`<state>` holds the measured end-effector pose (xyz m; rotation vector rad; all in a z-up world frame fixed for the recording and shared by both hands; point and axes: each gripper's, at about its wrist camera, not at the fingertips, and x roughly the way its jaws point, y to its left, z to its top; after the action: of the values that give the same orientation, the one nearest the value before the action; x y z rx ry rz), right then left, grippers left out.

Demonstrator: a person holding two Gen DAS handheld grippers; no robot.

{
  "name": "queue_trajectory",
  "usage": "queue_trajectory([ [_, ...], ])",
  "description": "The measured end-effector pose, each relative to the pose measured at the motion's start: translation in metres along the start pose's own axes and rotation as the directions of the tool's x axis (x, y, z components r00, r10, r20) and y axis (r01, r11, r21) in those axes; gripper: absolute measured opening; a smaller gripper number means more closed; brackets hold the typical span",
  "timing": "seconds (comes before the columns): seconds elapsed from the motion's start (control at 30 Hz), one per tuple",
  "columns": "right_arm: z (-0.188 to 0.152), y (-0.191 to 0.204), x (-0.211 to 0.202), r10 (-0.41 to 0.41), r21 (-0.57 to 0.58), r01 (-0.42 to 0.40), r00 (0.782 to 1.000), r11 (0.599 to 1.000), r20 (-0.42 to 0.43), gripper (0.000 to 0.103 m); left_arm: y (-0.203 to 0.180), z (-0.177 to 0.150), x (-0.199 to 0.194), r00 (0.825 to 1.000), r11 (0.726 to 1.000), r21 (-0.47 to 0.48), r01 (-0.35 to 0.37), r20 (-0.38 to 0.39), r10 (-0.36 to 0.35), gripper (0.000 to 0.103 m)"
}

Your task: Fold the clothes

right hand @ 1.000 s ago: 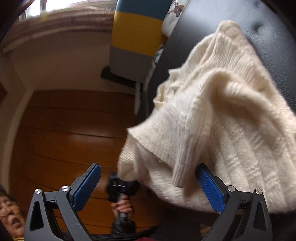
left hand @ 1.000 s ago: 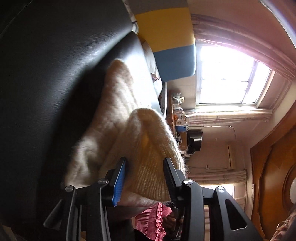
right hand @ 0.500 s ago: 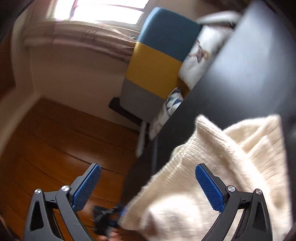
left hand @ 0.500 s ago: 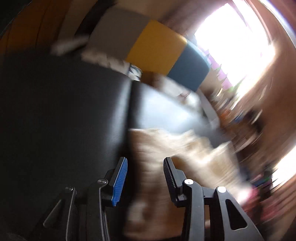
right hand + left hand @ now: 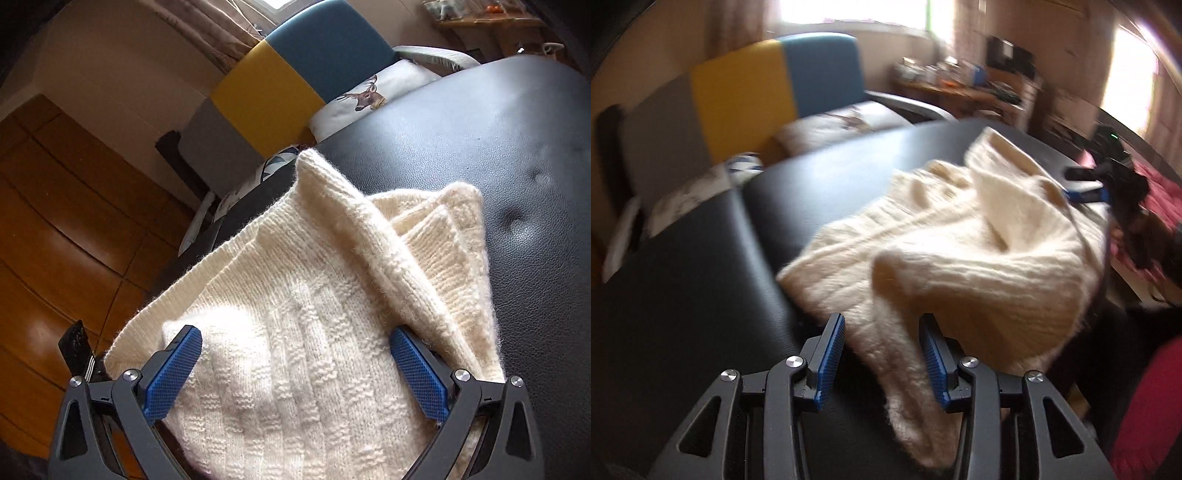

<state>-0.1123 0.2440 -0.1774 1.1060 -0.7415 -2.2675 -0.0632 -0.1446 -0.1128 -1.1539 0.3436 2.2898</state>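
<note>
Here, in the left wrist view, the cream knitted sweater (image 5: pixel 960 251) lies rumpled on a black padded counter (image 5: pixel 701 295), its long axis running from the near edge by the left claw (image 5: pixel 882 354) away toward the far right, where the right claw (image 5: pixel 1089 194) shows small and dark at the garment's far end. The left claw stands at a middling opening with a trailing flap of knit lying between its blue pads; the pads do not look pressed on it, so I judge nothing is gripped, though motion blur leaves this uncertain. The counter's right edge and what lies beyond it are blurred, and only a pink cloth (image 5: pixel 1152 406) can be made out there.

In the right wrist view, the right claw (image 5: pixel 295 373) is spread wide over the sweater (image 5: pixel 314 314), whose bulk fills the gap without either pad pinching it. A raised fold (image 5: pixel 351 214) stands straight ahead of the fingers, with the counter (image 5: pixel 498 147) bare beyond. The knit's lower edge is cut off by the frame. Both claws sit at the garment, at opposite ends, so neither is clearly nearer; a fold would likely run along that long axis.
</note>
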Motion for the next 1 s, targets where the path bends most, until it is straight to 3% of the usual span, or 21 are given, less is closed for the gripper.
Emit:
queue_trajectory([
  [0.13, -0.006, 0.0, 0.001, -0.009, -0.025, 0.01, 1.0, 1.0, 0.013, 0.103, 0.003, 0.029, 0.011, 0.999, 0.997, 0.071, 0.0, -0.051, 0.004, 0.043],
  [0.23, -0.011, 0.009, -0.003, -0.031, -0.047, 0.031, 0.999, 0.998, 0.012, 0.103, -0.007, 0.052, 0.024, 0.998, 0.983, 0.183, 0.016, -0.063, -0.004, 0.043],
  [0.37, -0.014, 0.013, -0.003, -0.035, -0.063, 0.036, 0.999, 0.997, 0.016, 0.103, -0.019, 0.067, 0.048, 0.989, 0.957, 0.267, 0.114, -0.124, -0.083, 0.04],
  [0.4, -0.015, 0.013, -0.004, -0.034, -0.065, 0.035, 0.999, 0.997, 0.018, 0.103, -0.015, 0.07, 0.049, 0.986, 0.964, 0.222, 0.147, -0.116, -0.123, 0.033],
  [0.43, -0.016, 0.013, -0.004, -0.032, -0.068, 0.033, 0.999, 0.997, 0.019, 0.103, -0.006, 0.074, 0.049, 0.981, 0.972, 0.148, 0.182, -0.094, -0.169, 0.017],
  [0.47, -0.017, 0.013, -0.005, -0.03, -0.071, 0.031, 0.999, 0.997, 0.02, 0.103, 0.009, 0.075, 0.047, 0.974, 0.975, 0.031, 0.221, -0.046, -0.22, 0.014],
  [0.5, -0.018, 0.013, -0.005, -0.028, -0.077, 0.029, 0.999, 0.997, 0.019, 0.103, 0.03, 0.075, 0.043, 0.963, 0.956, -0.12, 0.268, 0.03, -0.266, 0.014],
  [0.53, -0.019, 0.013, -0.005, -0.025, -0.083, 0.026, 1.0, 0.996, 0.019, 0.103, 0.051, 0.069, 0.042, 0.95, 0.913, -0.262, 0.312, 0.097, -0.297, 0.013],
  [0.57, -0.019, 0.013, -0.005, -0.021, -0.086, 0.022, 1.0, 0.996, 0.019, 0.103, 0.07, 0.059, 0.043, 0.936, 0.85, -0.393, 0.351, 0.156, -0.314, 0.013],
  [0.6, -0.02, 0.012, -0.004, -0.016, -0.086, 0.018, 1.0, 0.996, 0.022, 0.103, 0.09, 0.049, 0.044, 0.921, 0.766, -0.512, 0.389, 0.217, -0.322, 0.013],
  [0.63, -0.021, 0.011, -0.005, -0.01, -0.082, 0.012, 1.0, 0.997, 0.028, 0.103, 0.101, 0.04, 0.047, 0.919, 0.714, -0.579, 0.394, 0.241, -0.311, 0.01],
  [0.7, -0.022, 0.009, -0.005, 0.001, -0.069, 0.002, 0.999, 0.998, 0.042, 0.103, 0.101, 0.026, 0.054, 0.942, 0.713, -0.616, 0.335, 0.203, -0.268, 0.014],
  [0.73, -0.022, 0.009, -0.005, 0.002, -0.068, 0.001, 0.999, 0.998, 0.044, 0.103, 0.1, 0.019, 0.058, 0.941, 0.694, -0.637, 0.335, 0.192, -0.278, 0.017],
  [0.8, -0.022, 0.011, -0.005, -0.003, -0.075, 0.006, 0.999, 0.997, 0.038, 0.103, 0.098, 0.006, 0.062, 0.923, 0.638, -0.672, 0.376, 0.214, -0.319, 0.025],
  [0.83, -0.022, 0.013, -0.005, -0.008, -0.078, 0.01, 1.0, 0.997, 0.03, 0.103, 0.096, 0.001, 0.059, 0.922, 0.631, -0.676, 0.382, 0.227, -0.315, 0.025],
  [1.0, -0.007, 0.023, -0.009, -0.054, -0.072, 0.052, 0.998, 0.996, -0.026, 0.103, 0.082, 0.001, 0.05, 0.929, 0.681, -0.633, 0.369, 0.228, -0.292, 0.035],
])
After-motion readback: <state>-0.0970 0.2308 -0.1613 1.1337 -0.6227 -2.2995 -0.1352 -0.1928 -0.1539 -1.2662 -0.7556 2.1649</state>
